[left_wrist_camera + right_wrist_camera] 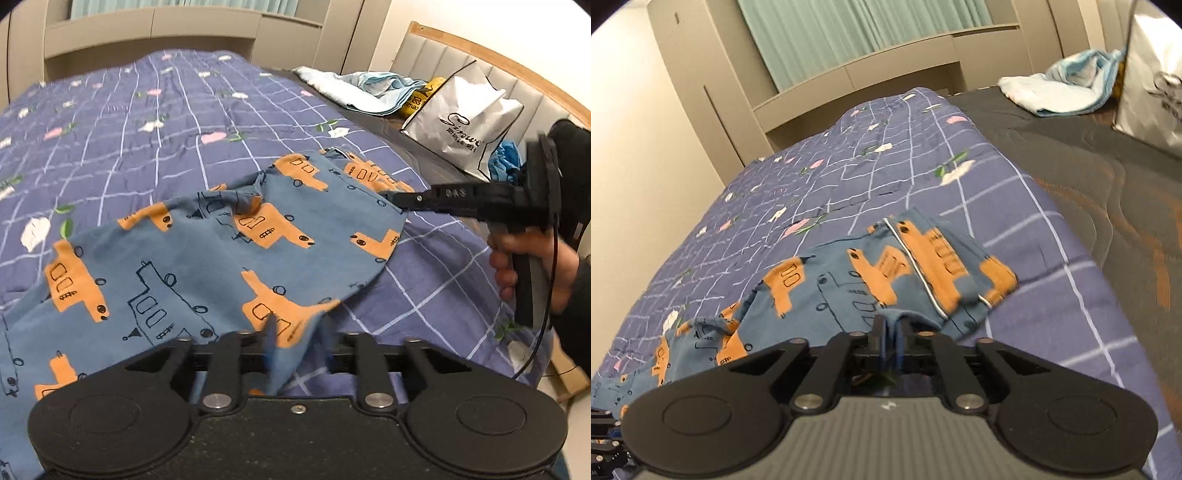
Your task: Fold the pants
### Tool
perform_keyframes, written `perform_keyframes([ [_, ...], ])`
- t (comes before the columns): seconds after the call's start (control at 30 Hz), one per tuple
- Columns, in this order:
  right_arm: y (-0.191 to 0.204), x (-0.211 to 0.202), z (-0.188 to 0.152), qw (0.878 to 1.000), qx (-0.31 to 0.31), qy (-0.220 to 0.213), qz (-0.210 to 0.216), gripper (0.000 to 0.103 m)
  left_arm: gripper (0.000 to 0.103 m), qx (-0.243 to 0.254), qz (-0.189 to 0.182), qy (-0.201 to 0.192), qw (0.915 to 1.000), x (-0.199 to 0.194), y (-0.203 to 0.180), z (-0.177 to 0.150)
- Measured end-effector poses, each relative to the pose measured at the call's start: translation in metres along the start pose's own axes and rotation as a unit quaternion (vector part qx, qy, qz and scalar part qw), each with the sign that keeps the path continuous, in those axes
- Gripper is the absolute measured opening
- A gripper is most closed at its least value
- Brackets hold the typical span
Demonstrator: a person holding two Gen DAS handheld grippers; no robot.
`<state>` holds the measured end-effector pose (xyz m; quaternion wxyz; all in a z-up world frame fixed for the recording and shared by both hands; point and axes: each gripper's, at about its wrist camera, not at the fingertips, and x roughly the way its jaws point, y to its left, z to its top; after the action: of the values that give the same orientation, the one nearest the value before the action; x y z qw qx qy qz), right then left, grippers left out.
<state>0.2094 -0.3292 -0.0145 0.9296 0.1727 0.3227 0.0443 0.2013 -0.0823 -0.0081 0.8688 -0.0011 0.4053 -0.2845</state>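
Observation:
Blue pants with orange and outlined vehicle prints point(207, 251) lie spread on the bed; they also show in the right wrist view point(849, 280). My left gripper point(291, 332) is shut on the near edge of the fabric, which bunches between its jaws. My right gripper point(890, 332) is shut on the pants near the white-piped waistband end point(923, 273). From the left wrist view the right gripper point(395, 199) pinches the far right edge of the pants, held by a hand point(532, 266).
A purple checked quilt with flowers point(147, 122) covers the bed. A white paper bag point(461, 118) and light blue clothes point(365, 88) sit by the padded headboard point(480, 59). Dark mattress point(1108, 177) lies beyond the quilt. Beige cabinets point(713, 103) stand behind.

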Motion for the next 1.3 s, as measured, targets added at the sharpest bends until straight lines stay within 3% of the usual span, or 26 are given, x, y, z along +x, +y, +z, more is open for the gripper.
perform_keyframes([
  [0.07, -0.008, -0.004, -0.003, 1.0, 0.008, -0.006, 0.005, 0.046, 0.044, -0.007, -0.004, 0.004, 1.0, 0.005, 0.001, 0.008],
  [0.13, -0.016, -0.009, -0.004, 1.0, 0.009, -0.014, 0.009, 0.057, 0.051, -0.01, -0.01, 0.001, 0.9999, 0.008, 0.001, 0.02],
  [0.23, -0.024, -0.014, -0.001, 1.0, -0.005, -0.024, -0.001, 0.062, 0.067, 0.002, -0.008, -0.019, 0.9998, 0.02, -0.002, 0.048],
  [0.33, -0.032, -0.01, 0.009, 1.0, -0.011, -0.028, 0.004, 0.062, 0.074, 0.028, -0.014, -0.044, 0.9986, 0.04, -0.009, 0.087],
  [0.4, -0.034, -0.007, 0.015, 0.999, -0.019, -0.032, 0.003, 0.062, 0.087, 0.043, -0.031, -0.062, 0.9967, 0.057, -0.014, 0.113],
  [0.5, -0.035, 0.002, 0.022, 0.999, -0.034, -0.029, 0.003, 0.061, 0.096, 0.059, -0.05, -0.082, 0.9936, 0.092, -0.024, 0.152],
  [0.63, -0.032, 0.018, 0.028, 0.998, -0.066, -0.01, -0.005, 0.044, 0.097, 0.098, -0.073, -0.075, 0.9897, 0.148, -0.044, 0.192],
  [0.73, -0.03, 0.026, 0.027, 0.997, -0.081, 0.004, -0.009, 0.043, 0.089, 0.131, -0.094, -0.025, 0.9866, 0.195, -0.058, 0.215],
  [0.77, -0.031, 0.027, 0.026, 0.997, -0.082, 0.005, -0.007, 0.039, 0.082, 0.133, -0.094, -0.005, 0.9866, 0.209, -0.06, 0.219],
  [0.8, -0.031, 0.028, 0.025, 0.997, -0.083, 0.007, -0.005, 0.034, 0.07, 0.131, -0.095, 0.018, 0.9867, 0.222, -0.061, 0.223],
  [0.83, -0.032, 0.029, 0.025, 0.996, -0.084, 0.007, -0.003, 0.019, 0.062, 0.124, -0.1, 0.032, 0.9868, 0.231, -0.059, 0.224],
  [0.87, -0.031, 0.03, 0.024, 0.996, -0.086, 0.007, -0.003, 0.017, 0.045, 0.116, -0.105, 0.042, 0.9869, 0.236, -0.057, 0.225],
  [0.93, -0.031, 0.029, 0.023, 0.996, -0.088, 0.005, 0.0, 0.015, 0.038, 0.098, -0.105, 0.047, 0.9885, 0.241, -0.053, 0.226],
  [1.0, -0.031, 0.026, 0.023, 0.996, -0.089, -0.001, 0.0, 0.013, 0.02, 0.086, -0.108, 0.045, 0.9894, 0.241, -0.049, 0.228],
  [1.1, -0.032, 0.018, 0.022, 0.996, -0.087, -0.014, -0.005, 0.012, 0.0, 0.073, -0.116, 0.028, 0.9902, 0.236, -0.045, 0.231],
  [1.23, -0.038, 0.004, 0.027, 0.995, -0.088, -0.033, -0.023, 0.012, 0.0, 0.071, -0.113, 0.004, 0.991, 0.232, -0.057, 0.235],
  [1.3, -0.042, 0.005, 0.029, 0.995, -0.088, -0.029, -0.033, 0.012, 0.012, 0.073, -0.11, 0.008, 0.9913, 0.236, -0.062, 0.232],
])
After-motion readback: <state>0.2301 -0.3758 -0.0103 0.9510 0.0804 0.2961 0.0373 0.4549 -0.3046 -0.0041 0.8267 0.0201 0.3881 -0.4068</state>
